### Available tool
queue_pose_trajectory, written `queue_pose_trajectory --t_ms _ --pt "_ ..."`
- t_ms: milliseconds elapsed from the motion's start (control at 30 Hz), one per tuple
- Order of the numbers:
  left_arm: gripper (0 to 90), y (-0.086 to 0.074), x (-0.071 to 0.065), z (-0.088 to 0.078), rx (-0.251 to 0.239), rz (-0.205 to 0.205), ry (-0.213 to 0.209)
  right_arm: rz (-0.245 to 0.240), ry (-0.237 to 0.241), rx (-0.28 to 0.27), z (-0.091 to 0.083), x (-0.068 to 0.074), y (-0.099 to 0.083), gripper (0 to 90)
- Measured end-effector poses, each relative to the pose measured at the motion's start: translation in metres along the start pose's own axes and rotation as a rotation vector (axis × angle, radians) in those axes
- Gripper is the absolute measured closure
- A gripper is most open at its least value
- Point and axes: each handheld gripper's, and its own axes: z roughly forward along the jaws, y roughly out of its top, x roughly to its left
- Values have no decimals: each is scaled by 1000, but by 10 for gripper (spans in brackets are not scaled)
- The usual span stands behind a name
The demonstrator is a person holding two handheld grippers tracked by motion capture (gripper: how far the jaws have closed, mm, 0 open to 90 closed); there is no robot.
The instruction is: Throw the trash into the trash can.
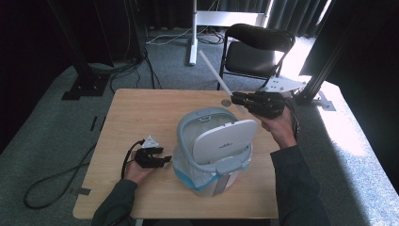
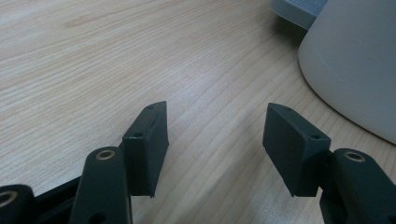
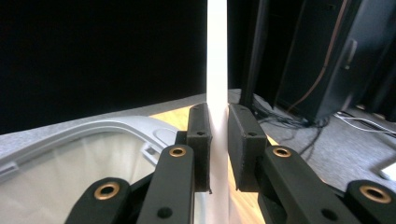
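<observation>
A grey-white lidded bin [image 1: 211, 181] stands at the middle of the wooden table [image 1: 141, 113], its swing lid [image 1: 223, 139] tipped up and a pale liner bag showing around the rim. My right gripper [image 1: 235, 98] hovers past the bin's far right side, shut on a long thin white rod [image 1: 214, 73] that slants up and to the left. In the right gripper view the rod [image 3: 217, 46] runs straight up between the pads of that gripper [image 3: 218, 114], above the bin's rim [image 3: 93, 128]. My left gripper [image 1: 165, 160] rests open on the table left of the bin [image 2: 355, 70], with nothing between its fingertips [image 2: 217, 109].
A small round disc [image 1: 226, 102] lies on the table behind the bin. Beyond the far edge stand a black chair [image 1: 256, 49] and a white stand post [image 1: 193, 33]. Cables trail over the grey floor at left.
</observation>
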Motion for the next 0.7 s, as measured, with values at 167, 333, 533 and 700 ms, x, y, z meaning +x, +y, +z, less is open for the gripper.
queue_pose_trajectory --t_ms 167,333,533,700 --pt "408 0 0 0 0 0 0 -15 53 -14 2 9 4 794" --pt "408 0 0 0 0 2 1 -22 133 -44 2 17 10 793" --pt "408 0 0 0 1 2 1 -35 187 -43 2 21 12 793" --pt "408 0 0 0 0 2 1 -26 220 -49 1 21 12 792"
